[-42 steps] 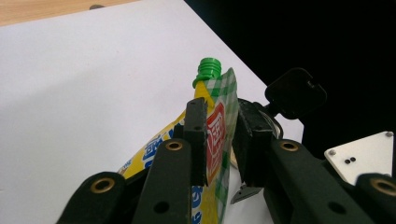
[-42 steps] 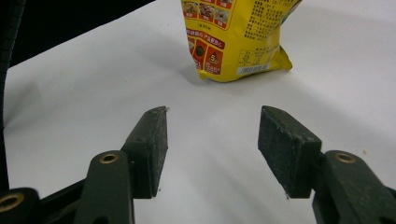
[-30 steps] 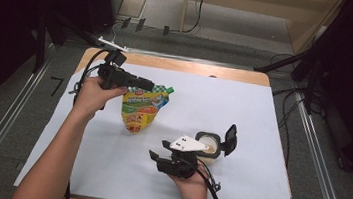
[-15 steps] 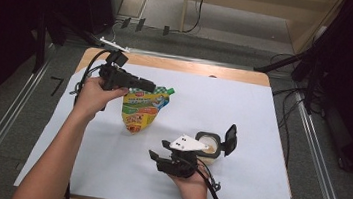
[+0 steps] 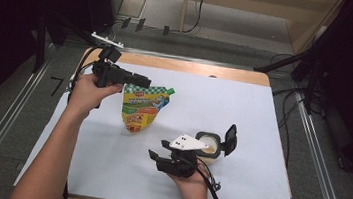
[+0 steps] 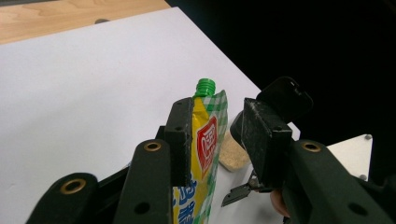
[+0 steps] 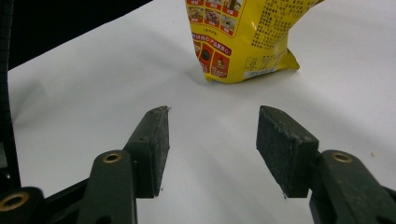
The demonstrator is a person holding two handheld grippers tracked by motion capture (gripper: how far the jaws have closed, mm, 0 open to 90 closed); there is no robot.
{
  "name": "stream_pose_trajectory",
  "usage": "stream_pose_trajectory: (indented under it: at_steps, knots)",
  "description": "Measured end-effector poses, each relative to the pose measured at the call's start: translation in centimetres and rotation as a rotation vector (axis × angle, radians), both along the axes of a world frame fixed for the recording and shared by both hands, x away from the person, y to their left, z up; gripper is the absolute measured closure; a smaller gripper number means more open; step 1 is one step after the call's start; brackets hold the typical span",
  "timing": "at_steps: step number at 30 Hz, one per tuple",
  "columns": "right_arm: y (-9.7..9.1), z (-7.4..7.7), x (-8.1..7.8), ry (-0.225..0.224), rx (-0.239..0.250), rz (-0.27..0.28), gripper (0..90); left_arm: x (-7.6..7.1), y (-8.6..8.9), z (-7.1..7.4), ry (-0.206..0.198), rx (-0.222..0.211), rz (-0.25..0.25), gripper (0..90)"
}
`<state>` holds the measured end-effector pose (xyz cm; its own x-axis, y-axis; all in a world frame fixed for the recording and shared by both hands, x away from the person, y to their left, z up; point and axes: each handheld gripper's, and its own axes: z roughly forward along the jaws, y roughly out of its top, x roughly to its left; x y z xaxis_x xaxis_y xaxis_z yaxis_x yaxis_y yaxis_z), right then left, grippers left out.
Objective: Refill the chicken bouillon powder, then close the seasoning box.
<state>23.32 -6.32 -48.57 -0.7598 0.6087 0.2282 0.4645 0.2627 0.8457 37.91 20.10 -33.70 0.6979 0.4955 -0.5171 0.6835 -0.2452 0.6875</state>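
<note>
One yellow-and-green pouch (image 5: 142, 109) lies on the white sheet (image 5: 272, 120) that covers the tabletop (image 5: 188, 66), and it serves as the landmark here; the high view shows it whole, its green cap pointing away from the left gripper (image 5: 139, 81), which sits at the pouch's far left corner, held in the person's left hand (image 5: 87, 94); in that view it is hard to tell whether the jaws touch the pouch. The left gripper view settles more: the pouch (image 6: 205, 140) stands between the two black jaws, one pad against its printed face, the other pad clear of it with a visible gap; the jaws have just been opening, so the grip is released rather than clamped; the green cap (image 6: 205, 87) rises beyond the pads.

The right gripper (image 5: 155, 156) rests nearer the person than the pouch and to its right, in the right hand (image 5: 190, 184); the right gripper view shows its jaws parted with bare white sheet between them, grasping nothing, and the pouch's bottom edge (image 7: 243, 42) a little way ahead.

One round container (image 5: 208, 147) with its black lid (image 5: 230, 139) flipped up stands right of the pouch, just beside the right gripper; the left gripper view shows a tan filling (image 6: 233, 154) inside it, past the pouch.

Counted: one pouch, one container, two grippers, two hands.
</note>
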Motion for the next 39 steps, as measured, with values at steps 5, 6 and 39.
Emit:
stream_pose_trajectory:
  at_steps: [5,6,39]
  knots:
    - [0.0,0.1,0.0,0.004,-0.001,0.006,45.8,-0.1,0.8,0.3,-0.01,-0.001,0.026,63.0]
    - [-0.1,0.2,0.0,0.004,-0.001,0.007,45.9,-0.1,1.0,0.4,-0.011,0.0,0.03,62.8]
    - [0.0,1.5,0.2,0.043,-0.032,0.077,50.9,0.6,6.2,-2.1,0.014,0.024,0.17,43.8]
